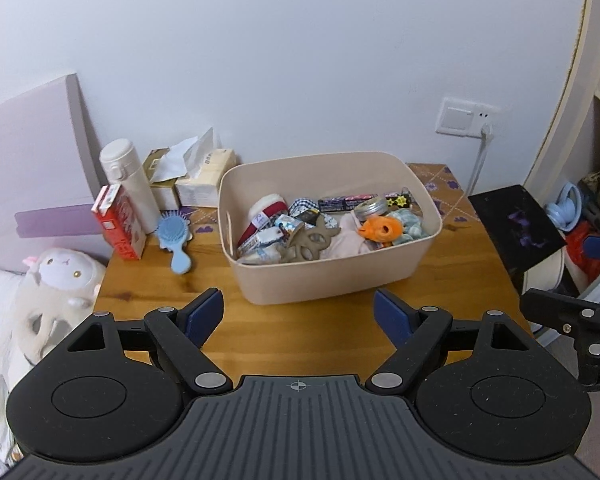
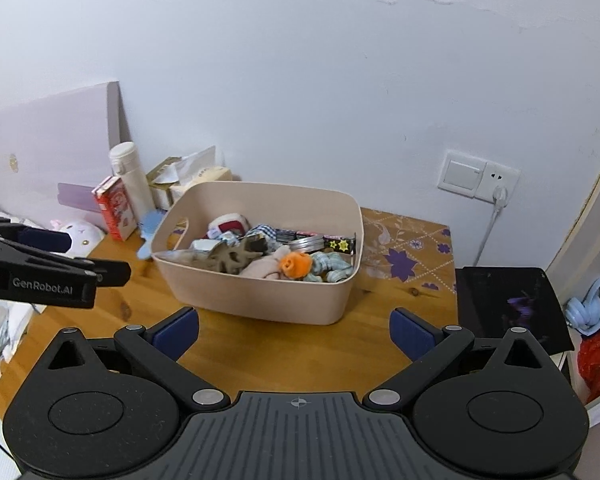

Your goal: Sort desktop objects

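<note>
A beige plastic bin (image 1: 332, 276) stands on the wooden table (image 1: 156, 284); it also shows in the right wrist view (image 2: 260, 296). It holds several small items: an orange toy (image 1: 380, 230), a tan star-shaped piece (image 1: 310, 242), a round tin (image 1: 370, 207) and snack packets. A blue hairbrush (image 1: 175, 240) lies left of the bin. My left gripper (image 1: 299, 314) is open and empty, just in front of the bin. My right gripper (image 2: 294, 330) is open and empty, also in front of the bin.
A red carton (image 1: 120, 226), a white flask (image 1: 130, 184) and tissue packs (image 1: 196, 176) stand at the back left. A plush toy (image 1: 60, 276) lies off the table's left edge. A black box (image 1: 516, 228) and blue headphones (image 2: 590, 304) are at the right.
</note>
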